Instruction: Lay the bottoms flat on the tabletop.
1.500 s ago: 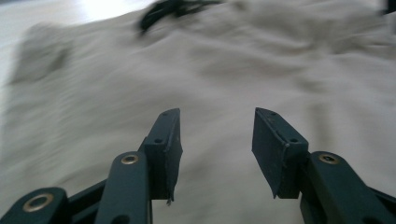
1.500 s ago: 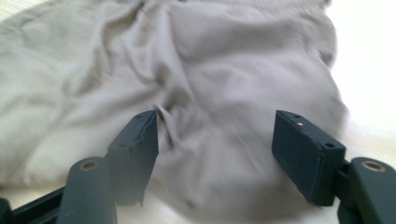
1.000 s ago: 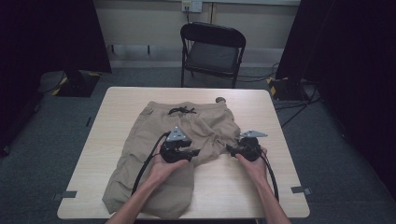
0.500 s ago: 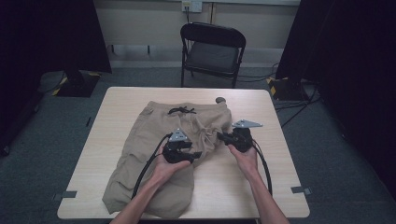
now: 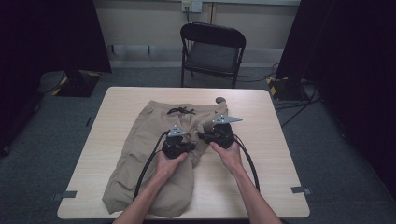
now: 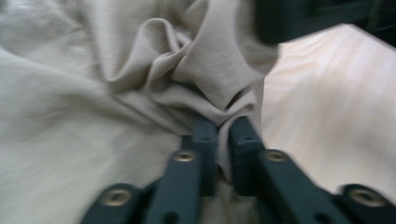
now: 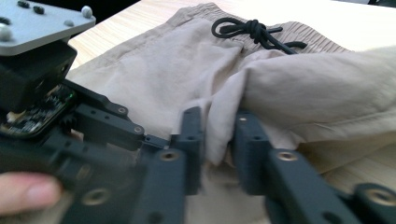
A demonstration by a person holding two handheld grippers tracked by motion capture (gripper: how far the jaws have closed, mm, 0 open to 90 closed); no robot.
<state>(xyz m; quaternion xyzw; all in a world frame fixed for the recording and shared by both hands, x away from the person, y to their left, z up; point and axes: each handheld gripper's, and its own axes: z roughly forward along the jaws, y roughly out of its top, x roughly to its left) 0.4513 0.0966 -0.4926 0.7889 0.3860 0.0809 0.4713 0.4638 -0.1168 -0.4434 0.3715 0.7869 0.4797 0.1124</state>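
A pair of tan trousers (image 5: 154,158) lies spread on the wooden table (image 5: 275,154), waistband at the far side with a black drawstring (image 5: 181,110) knotted on it, legs running toward the person.

Left gripper (image 5: 184,148): its jaws have just been closing and now pinch a fold of the cloth. In the left gripper view (image 6: 223,122) the two black jaws stand nearly together with a ridge of tan fabric squeezed between the tips; bunched cloth lies ahead of and to the left of the jaws, bare table to their right.

Right gripper (image 5: 201,136): its jaws have just been opening. In the right gripper view (image 7: 219,135) a hanging flap of the trousers (image 7: 299,93) passes between the jaws, with a small gap visible on each side of the cloth, so the pads do not press on it. The drawstring (image 7: 254,30) lies well ahead of the jaws. The left gripper's body (image 7: 42,88) sits just to the left of these jaws.

The two grippers are close together over the crotch area of the trousers, right one slightly farther from the person.
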